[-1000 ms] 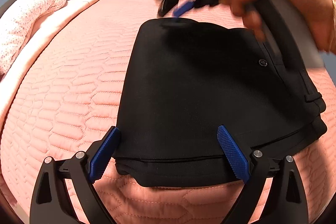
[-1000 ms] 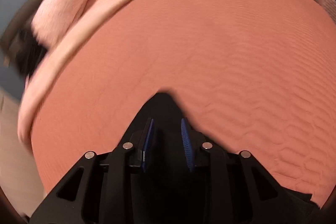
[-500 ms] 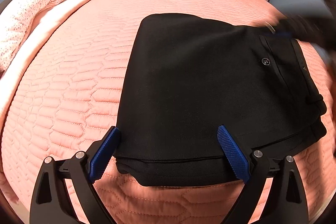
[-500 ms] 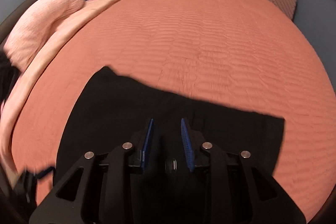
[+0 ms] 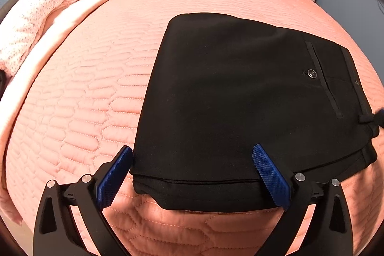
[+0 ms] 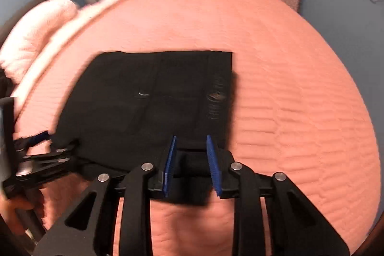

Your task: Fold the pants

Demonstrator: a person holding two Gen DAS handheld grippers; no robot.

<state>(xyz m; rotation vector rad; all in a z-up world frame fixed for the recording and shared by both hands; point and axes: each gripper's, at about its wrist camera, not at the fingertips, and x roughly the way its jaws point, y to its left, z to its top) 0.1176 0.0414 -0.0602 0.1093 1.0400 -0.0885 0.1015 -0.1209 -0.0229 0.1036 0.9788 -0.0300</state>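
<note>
The black pants (image 5: pixel 240 100) are lying folded in the frame's centre, looking soft and limp; a stacked edge is likely giving the best hold. The left gripper (image 5: pixel 192 174) is spreading its jaws wide at the near hem, and the right gripper (image 6: pixel 192 164) is keeping a narrow gap, seemingly not pinching cloth.

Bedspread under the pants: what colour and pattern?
Salmon pink bedspread, quilted in elongated hexagons; clearest in the left wrist view.

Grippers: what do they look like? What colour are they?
Both look alike. The left gripper and right gripper have black angular frames with triangle cut-outs and round silver bolts. Their fingers wear bright blue bumpy pads.
</note>
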